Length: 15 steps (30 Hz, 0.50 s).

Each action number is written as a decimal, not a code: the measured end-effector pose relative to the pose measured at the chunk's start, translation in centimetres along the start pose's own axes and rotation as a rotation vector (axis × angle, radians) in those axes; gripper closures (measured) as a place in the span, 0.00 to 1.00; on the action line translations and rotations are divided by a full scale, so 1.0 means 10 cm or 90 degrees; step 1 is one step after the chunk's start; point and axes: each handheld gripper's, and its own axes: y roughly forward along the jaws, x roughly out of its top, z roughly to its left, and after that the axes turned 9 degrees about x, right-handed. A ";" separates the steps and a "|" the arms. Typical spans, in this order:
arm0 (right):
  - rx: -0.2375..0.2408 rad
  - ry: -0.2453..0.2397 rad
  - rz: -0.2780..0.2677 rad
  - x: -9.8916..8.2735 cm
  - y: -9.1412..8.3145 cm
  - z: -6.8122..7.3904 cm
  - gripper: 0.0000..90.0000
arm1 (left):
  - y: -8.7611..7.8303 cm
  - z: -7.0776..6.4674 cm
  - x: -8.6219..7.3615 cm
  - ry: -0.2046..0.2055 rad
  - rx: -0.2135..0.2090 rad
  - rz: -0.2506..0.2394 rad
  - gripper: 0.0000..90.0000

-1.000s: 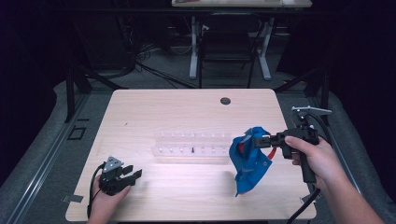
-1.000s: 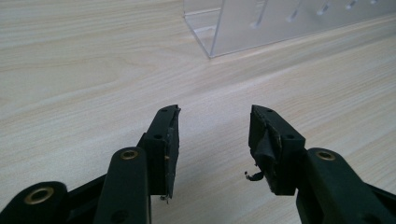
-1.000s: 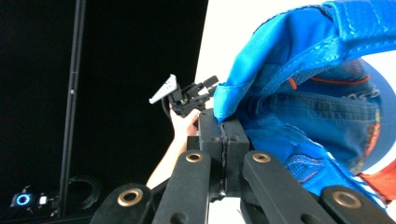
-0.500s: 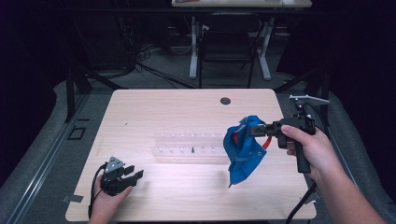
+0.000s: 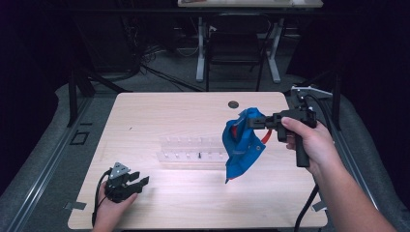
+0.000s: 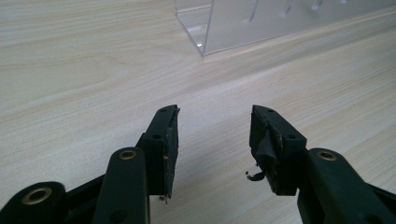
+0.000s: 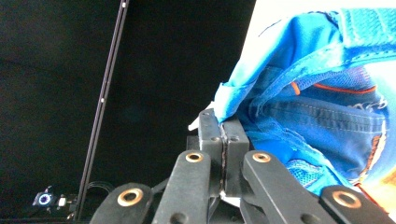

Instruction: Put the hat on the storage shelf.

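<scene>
At the right of the counter (image 5: 159, 111), my right hand-held gripper (image 5: 255, 121) is clamped on an edge of the blue cloth (image 5: 240, 147), which hangs in the air just over the right end of the clear rack (image 5: 193, 152). The pinch is thin, so a jerk could let the cloth slip out, or its tail could drag the rack. At the near left, my left hand-held gripper (image 6: 212, 140) rests with jaws wide and empty.
</scene>
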 end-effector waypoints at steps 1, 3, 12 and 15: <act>-0.001 0.000 0.002 0.02 0.02 0.01 1.00 | 0.00 0.00 0.00 0.000 -0.001 0.000 0.58; 0.001 -0.001 0.002 0.05 0.05 0.02 1.00 | 0.00 0.00 0.00 0.001 -0.001 0.000 0.58; 0.006 -0.007 -0.002 0.17 0.20 0.07 1.00 | 0.00 0.01 0.00 0.001 -0.003 0.005 0.57; 0.005 -0.007 -0.003 0.23 0.28 0.08 1.00 | 0.00 0.00 0.01 0.002 -0.004 0.005 0.57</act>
